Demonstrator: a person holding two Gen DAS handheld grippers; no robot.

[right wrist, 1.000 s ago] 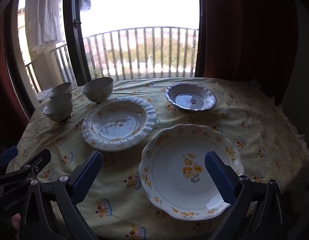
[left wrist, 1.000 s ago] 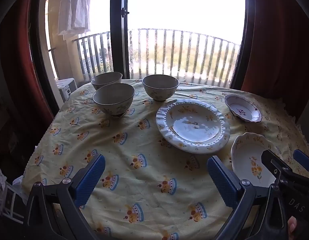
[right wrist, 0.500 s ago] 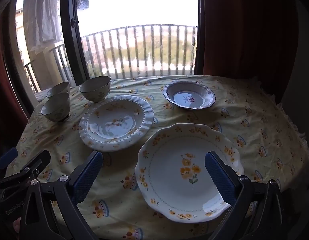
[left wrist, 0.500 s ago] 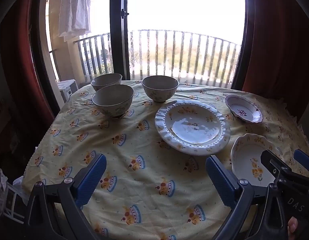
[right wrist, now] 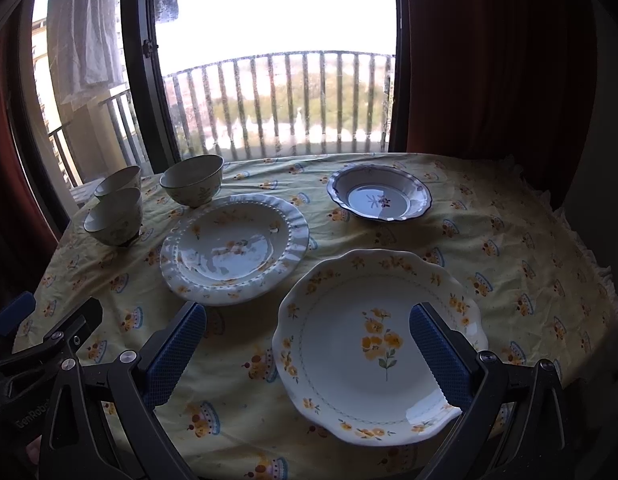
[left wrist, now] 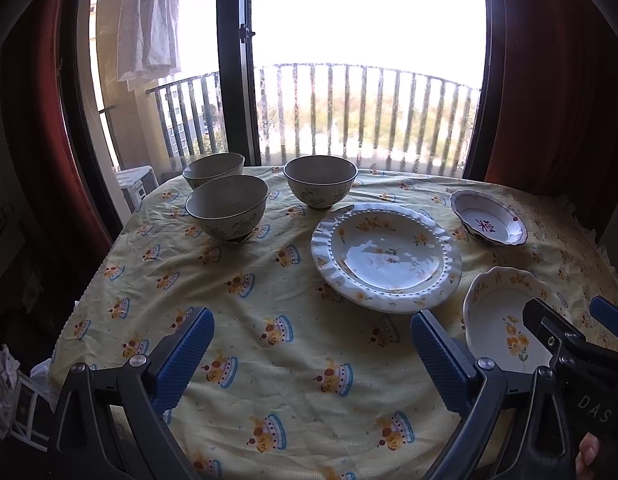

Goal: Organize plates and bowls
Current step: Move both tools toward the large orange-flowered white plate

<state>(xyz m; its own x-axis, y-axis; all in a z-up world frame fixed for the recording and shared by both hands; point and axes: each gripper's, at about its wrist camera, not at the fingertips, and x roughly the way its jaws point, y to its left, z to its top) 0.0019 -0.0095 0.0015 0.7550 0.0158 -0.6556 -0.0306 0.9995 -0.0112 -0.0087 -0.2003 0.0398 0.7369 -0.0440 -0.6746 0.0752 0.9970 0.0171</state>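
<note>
Farthest bowl point(left wrist: 213, 169) half hidden behind nearer bowl point(left wrist: 227, 207).

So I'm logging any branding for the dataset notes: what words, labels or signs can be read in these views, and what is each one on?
"DAS": white letters on the black body of the right gripper, seen at the edge of the left wrist view.
"GenRobo", cut off at the end: on the black body of the left gripper, at the edge of the right wrist view.
A dark character-like mark in the blue-rimmed plate: too small to read.
</note>
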